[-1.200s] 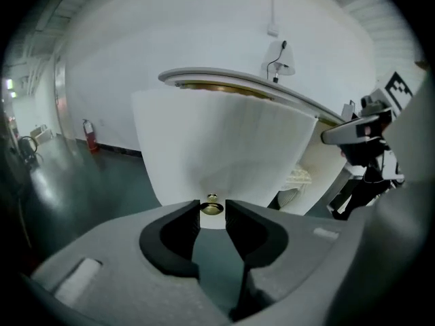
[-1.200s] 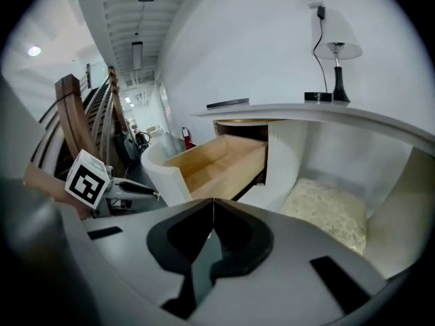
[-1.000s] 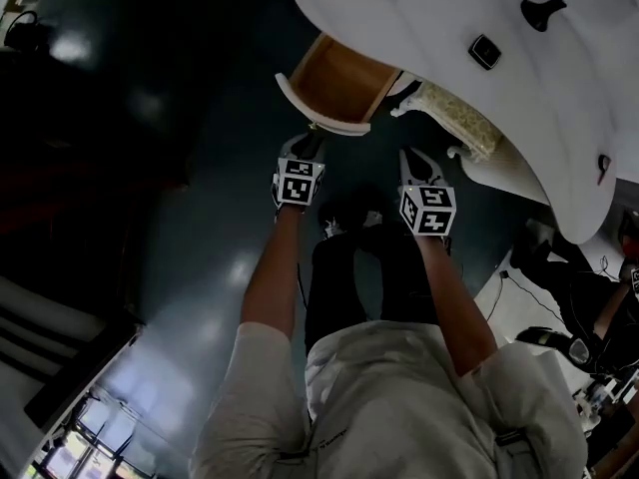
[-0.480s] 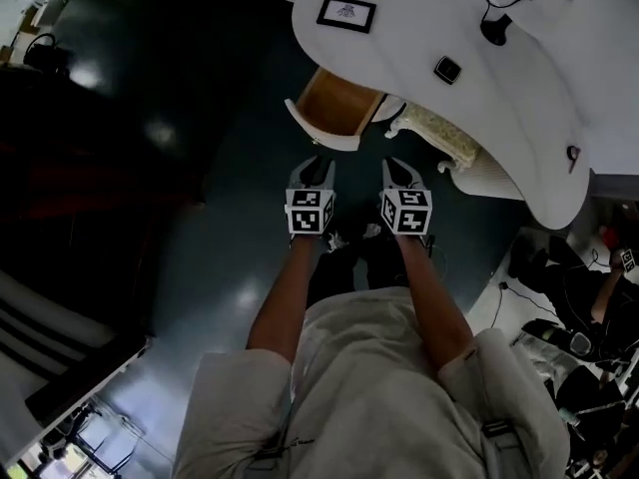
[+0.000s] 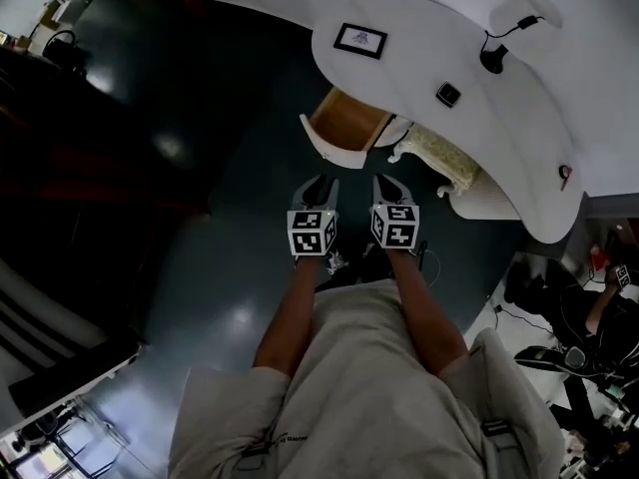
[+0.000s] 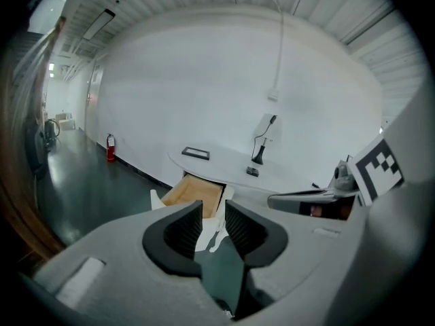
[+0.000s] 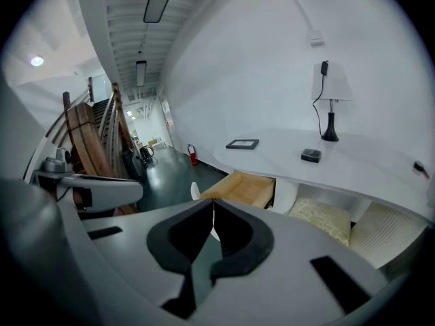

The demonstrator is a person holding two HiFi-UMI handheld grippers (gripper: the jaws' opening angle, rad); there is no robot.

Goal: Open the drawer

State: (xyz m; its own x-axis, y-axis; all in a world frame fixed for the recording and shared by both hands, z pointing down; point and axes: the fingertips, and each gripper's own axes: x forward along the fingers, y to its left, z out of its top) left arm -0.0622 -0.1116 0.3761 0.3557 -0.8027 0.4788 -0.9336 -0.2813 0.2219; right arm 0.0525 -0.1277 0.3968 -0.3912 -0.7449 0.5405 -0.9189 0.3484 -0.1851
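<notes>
The drawer (image 5: 346, 125) stands pulled out from under the white curved desk (image 5: 499, 118). Its wooden inside is bare and its white front (image 5: 332, 152) faces me. Both grippers hang over the dark floor, short of the drawer front and apart from it. My left gripper (image 5: 316, 188) is open, with nothing in the gap between its pads (image 6: 185, 226). My right gripper (image 5: 387, 186) is shut and empty, its pads (image 7: 231, 226) meeting at the tips. The drawer (image 6: 194, 193) lies ahead of the left jaws, and in the right gripper view the drawer (image 7: 242, 187) shows just beyond the jaws.
On the desk are a framed picture (image 5: 360, 40), a small black box (image 5: 448, 94) and a lamp (image 7: 330, 107). A cushioned seat (image 5: 437, 150) sits under the desk right of the drawer. A red fire extinguisher (image 6: 110, 148) stands by the wall. A wooden staircase (image 7: 88, 138) is at the left.
Both grippers have risen and drawn back from the drawer, closer together. The head view has pulled away, showing more desk and floor. The drawer stays open.
</notes>
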